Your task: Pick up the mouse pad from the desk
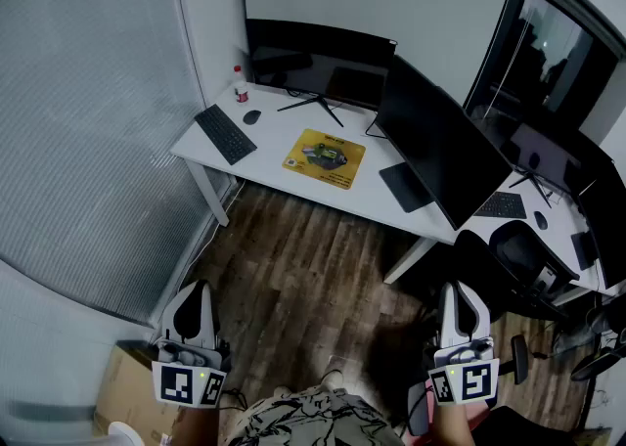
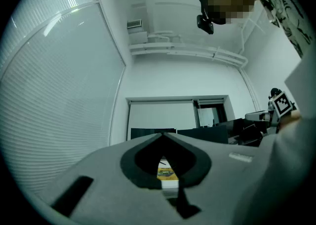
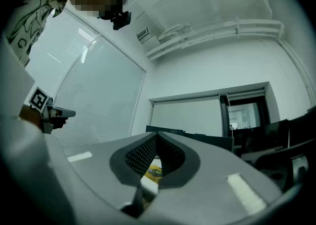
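A yellow mouse pad (image 1: 324,158) with a printed picture lies flat on the white desk (image 1: 293,185), in front of a monitor stand. Both grippers hang far back from the desk, over the wooden floor near my body. My left gripper (image 1: 197,303) is at the lower left and my right gripper (image 1: 460,305) at the lower right; both are shut with nothing in them. Through the gap behind each pair of closed jaws a sliver of the mouse pad (image 2: 167,173) (image 3: 152,171) shows in the two gripper views.
On the desk are a black keyboard (image 1: 225,133), a mouse (image 1: 252,116), a small bottle (image 1: 241,92), a monitor (image 1: 318,63), a second large monitor (image 1: 440,146) and a dark tablet (image 1: 406,186). An office chair (image 1: 523,258) stands right. A cardboard box (image 1: 122,390) sits at lower left.
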`<state>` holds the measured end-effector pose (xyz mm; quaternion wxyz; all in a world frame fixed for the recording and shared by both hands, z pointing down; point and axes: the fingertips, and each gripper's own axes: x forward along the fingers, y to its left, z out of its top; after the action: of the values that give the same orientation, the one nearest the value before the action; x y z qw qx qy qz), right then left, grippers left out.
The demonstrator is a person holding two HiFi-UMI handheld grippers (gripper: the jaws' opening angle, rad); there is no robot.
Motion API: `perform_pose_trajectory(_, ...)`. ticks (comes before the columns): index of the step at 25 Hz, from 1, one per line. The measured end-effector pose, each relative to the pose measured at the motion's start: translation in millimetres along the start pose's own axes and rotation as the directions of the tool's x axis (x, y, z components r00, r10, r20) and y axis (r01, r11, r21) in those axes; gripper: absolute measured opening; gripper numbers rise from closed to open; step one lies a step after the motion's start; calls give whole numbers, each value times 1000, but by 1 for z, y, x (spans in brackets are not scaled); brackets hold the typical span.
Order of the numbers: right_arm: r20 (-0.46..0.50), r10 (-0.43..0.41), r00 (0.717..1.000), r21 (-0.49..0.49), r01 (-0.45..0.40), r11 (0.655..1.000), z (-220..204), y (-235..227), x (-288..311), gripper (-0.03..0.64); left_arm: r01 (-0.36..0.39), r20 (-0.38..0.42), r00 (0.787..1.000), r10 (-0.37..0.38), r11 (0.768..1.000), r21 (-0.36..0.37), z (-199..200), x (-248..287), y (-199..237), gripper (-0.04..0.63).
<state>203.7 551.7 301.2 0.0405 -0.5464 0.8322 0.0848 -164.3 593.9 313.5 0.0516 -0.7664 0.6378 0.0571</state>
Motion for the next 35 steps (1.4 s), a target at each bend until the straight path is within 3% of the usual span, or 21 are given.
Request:
perform_pose_trajectory(10,-1,13,1000,-19,-13,1000,1,3,6,6,-11,-16,1000,11,1000,-7,-6,5,2,3)
perform_pose_trajectory(17,1,9,1000,41,-9,999,-2,1,1,8,6,-22,1000,-6,1000,-23,-8,3,-5,4)
perform_pose_trajectory(21,-16,14,1000,106,-12,994,-9,0,-2,8,8,-37,999,-8,1000,-3,-12,1,-8,5)
perform_pose_trajectory(26,-43,3,999,63,-1,998,-16,0,-4,9,-16,-49,999,18,998,55,-12,-1,-10,11)
perform_pose_trajectory(27,-40,10,999,63,-7,998,-16,1,-4,20,-20,-56,998,24,998,60,-13,-1,-10,59)
perform_pose_trajectory(29,-38,24,999,66,-22,998,-16,3,-4,123,-31,-72,997,35,998,51,-15,0,-8,175)
perform_pose_trajectory(31,-37,32,999,73,-30,997,-16,3,-3,156,-51,-77,995,55,997,53,-17,0,-6,226)
perform_pose_trajectory(35,-36,36,999,94,-33,995,-19,1,0,287,-85,-83,992,90,995,58,-18,0,-3,373)
